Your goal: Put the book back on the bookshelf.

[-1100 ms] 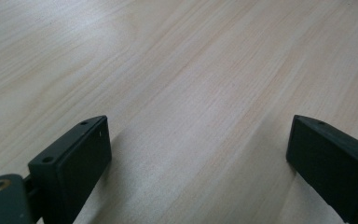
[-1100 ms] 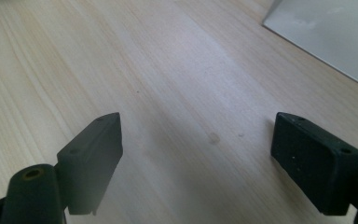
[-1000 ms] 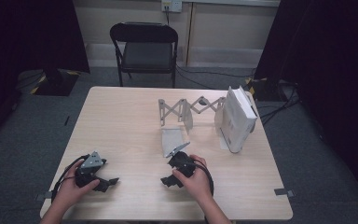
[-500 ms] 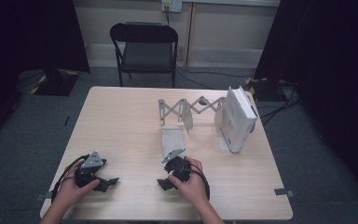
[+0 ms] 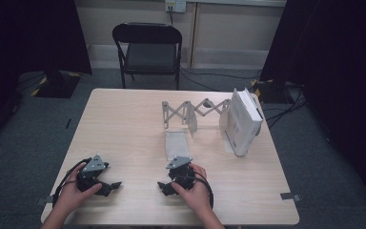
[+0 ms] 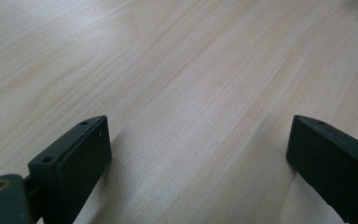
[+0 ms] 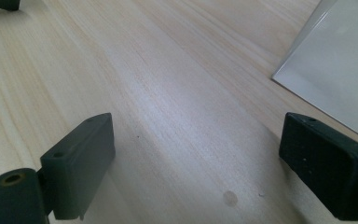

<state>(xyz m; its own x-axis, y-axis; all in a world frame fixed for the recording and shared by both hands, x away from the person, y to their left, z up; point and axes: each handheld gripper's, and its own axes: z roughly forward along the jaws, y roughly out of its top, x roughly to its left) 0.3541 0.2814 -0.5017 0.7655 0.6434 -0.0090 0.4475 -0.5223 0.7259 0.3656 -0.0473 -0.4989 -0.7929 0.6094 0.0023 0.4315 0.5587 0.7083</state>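
Since a second earlier, your right gripper (image 5: pixel 167 187) drew back toward you off the clear flat sleeve (image 5: pixel 177 145), its jaws having just been opening with nothing between them. On the table (image 5: pixel 124 124), the white book (image 5: pixel 242 121) stood upright against the folding rack (image 5: pixel 190 112). That sleeve lay flat just ahead of your right gripper, apparently released. Your left gripper (image 5: pixel 112 186) rested near the front edge, jaws wide and empty.
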